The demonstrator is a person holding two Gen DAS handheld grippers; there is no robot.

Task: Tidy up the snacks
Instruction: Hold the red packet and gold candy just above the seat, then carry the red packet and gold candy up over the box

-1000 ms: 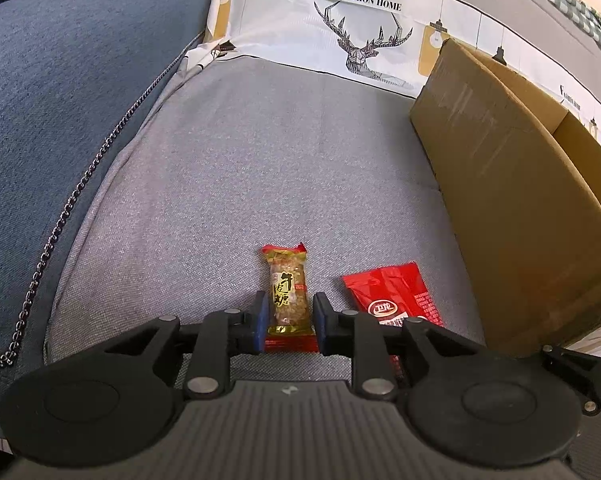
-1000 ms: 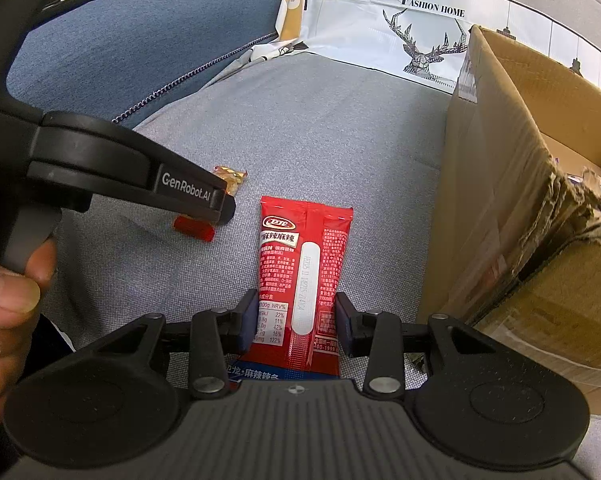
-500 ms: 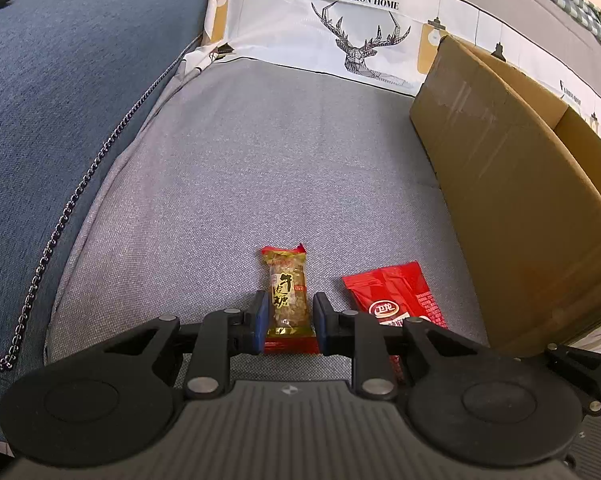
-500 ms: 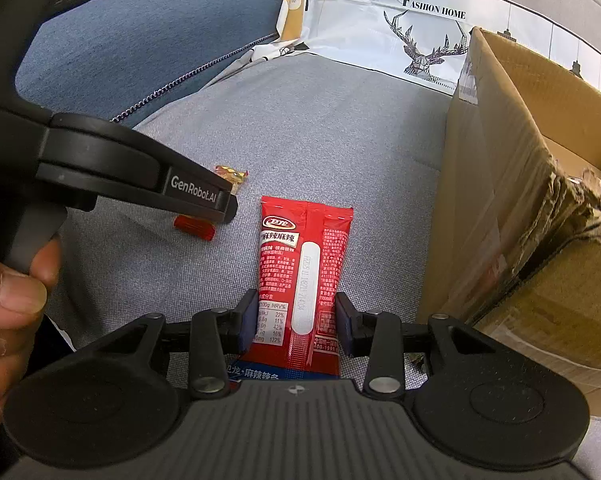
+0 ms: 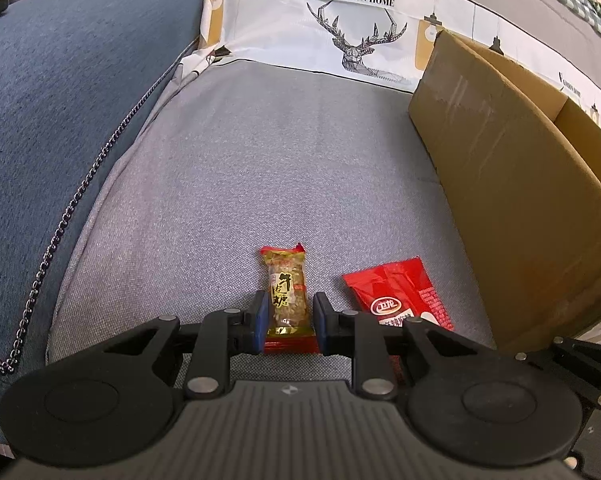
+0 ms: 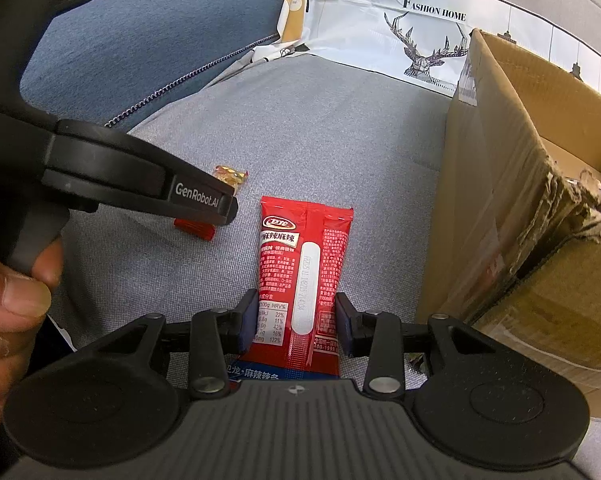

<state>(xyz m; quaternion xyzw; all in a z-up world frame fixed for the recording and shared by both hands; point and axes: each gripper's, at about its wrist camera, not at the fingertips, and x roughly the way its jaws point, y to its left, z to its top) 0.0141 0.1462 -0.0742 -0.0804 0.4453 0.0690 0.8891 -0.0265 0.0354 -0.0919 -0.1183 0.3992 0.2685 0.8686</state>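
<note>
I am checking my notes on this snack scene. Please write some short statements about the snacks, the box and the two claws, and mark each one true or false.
1. The left claw has a small gold candy between its pads. True.
2. The right claw is around a blue packet. False: it is around a red snack packet.
3. The cardboard box stands to the right of the red snack packet. True.
4. Both snacks are already inside the cardboard box. False: both lie on the grey cushion.
5. The cardboard box is sealed shut. False: its top is open.
</note>
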